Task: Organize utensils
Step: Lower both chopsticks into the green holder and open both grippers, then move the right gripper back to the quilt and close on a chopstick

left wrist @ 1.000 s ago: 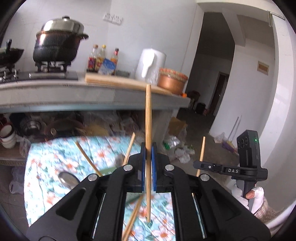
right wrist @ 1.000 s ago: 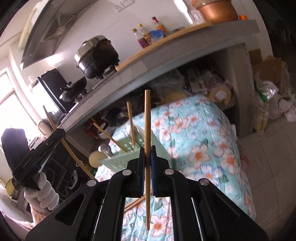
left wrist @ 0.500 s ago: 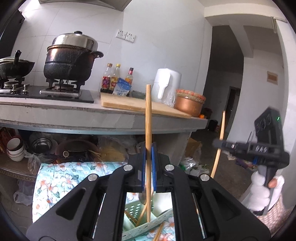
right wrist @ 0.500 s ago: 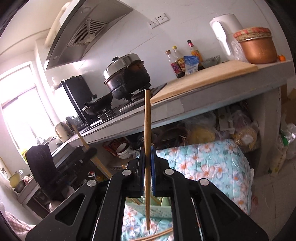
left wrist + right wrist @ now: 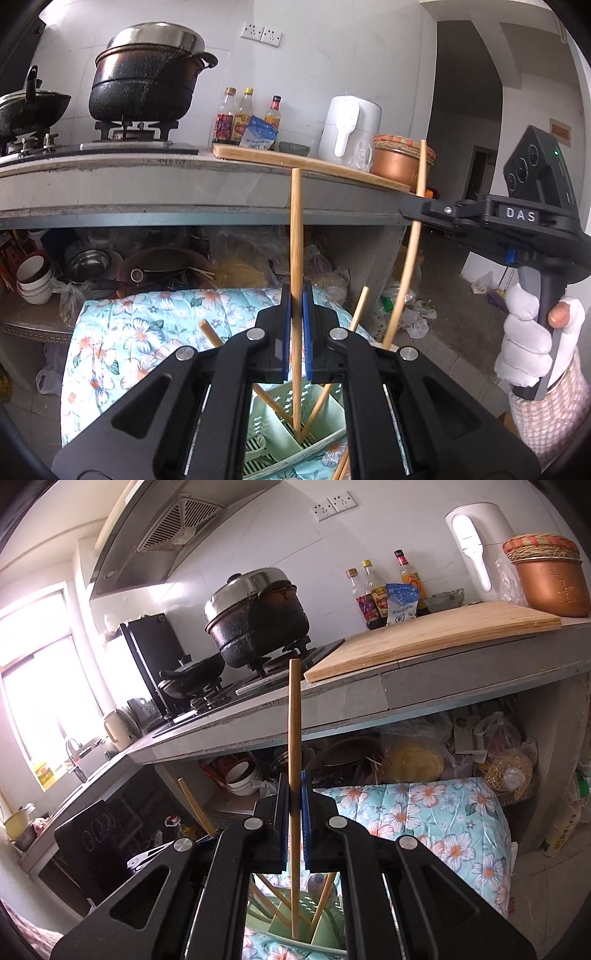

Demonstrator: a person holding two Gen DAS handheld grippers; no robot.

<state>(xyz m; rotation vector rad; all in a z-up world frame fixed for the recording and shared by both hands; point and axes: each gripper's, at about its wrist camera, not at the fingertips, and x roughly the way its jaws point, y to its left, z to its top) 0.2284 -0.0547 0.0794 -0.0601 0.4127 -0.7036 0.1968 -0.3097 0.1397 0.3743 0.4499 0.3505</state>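
My left gripper [image 5: 295, 325] is shut on an upright wooden chopstick [image 5: 295, 236]. The chopstick's lower end hangs over a compartment of the light green utensil holder [image 5: 273, 432], which has several chopsticks leaning in it. To the right, a gloved hand [image 5: 528, 343] carries my right gripper [image 5: 413, 212], shut on a second chopstick [image 5: 408, 266] that slants down toward the holder. In the right wrist view, that gripper [image 5: 294, 812] pinches its chopstick [image 5: 294, 731] above the green holder [image 5: 286, 910]. The left-hand chopstick [image 5: 195, 805] shows at lower left.
The holder stands on a floral cloth [image 5: 129, 332]. Behind runs a concrete counter [image 5: 147, 192] with a black pot [image 5: 147, 81], sauce bottles [image 5: 243, 114], a cutting board [image 5: 424, 638], a white appliance [image 5: 349, 125] and a copper pot [image 5: 399, 162]. Bowls [image 5: 35, 280] fill the shelf beneath.
Both grippers have come over the green holder, which now lies right below them. The right gripper has rolled level, risen, and drawn close beside the left. Both still hold their chopsticks.
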